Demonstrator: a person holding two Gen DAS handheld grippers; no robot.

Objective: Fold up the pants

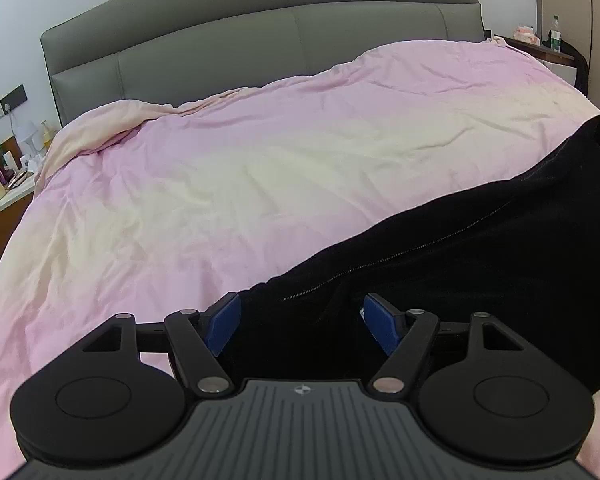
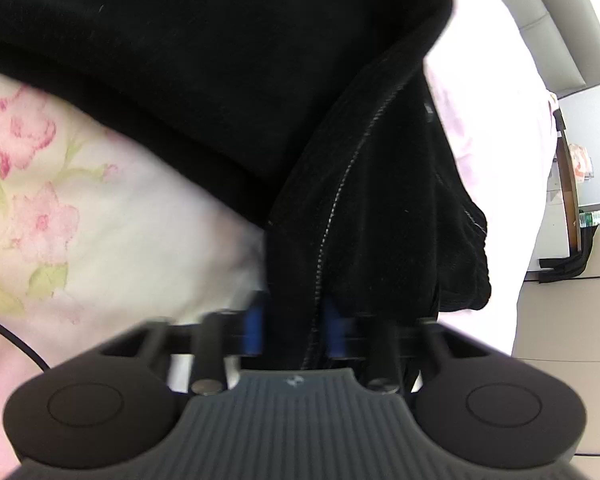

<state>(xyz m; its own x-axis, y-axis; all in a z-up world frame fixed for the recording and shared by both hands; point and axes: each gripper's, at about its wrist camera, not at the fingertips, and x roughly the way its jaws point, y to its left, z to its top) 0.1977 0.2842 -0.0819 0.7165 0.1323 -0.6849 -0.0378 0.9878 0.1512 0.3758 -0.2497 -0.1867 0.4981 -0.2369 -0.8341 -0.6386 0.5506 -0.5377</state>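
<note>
Right claw (image 2: 294, 328) clenched on bunched black pants (image 2: 228, 80) seam, left claw (image 1: 300, 322) released above them: thin pinch could slip, dragging the fold crooked across the pink duvet (image 1: 260, 152).

Both wrist views overlook pants (image 1: 460, 248) closely

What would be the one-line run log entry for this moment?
left tool: open, above black pants | right tool: shut on black pants | surface: pink bedcover
</note>
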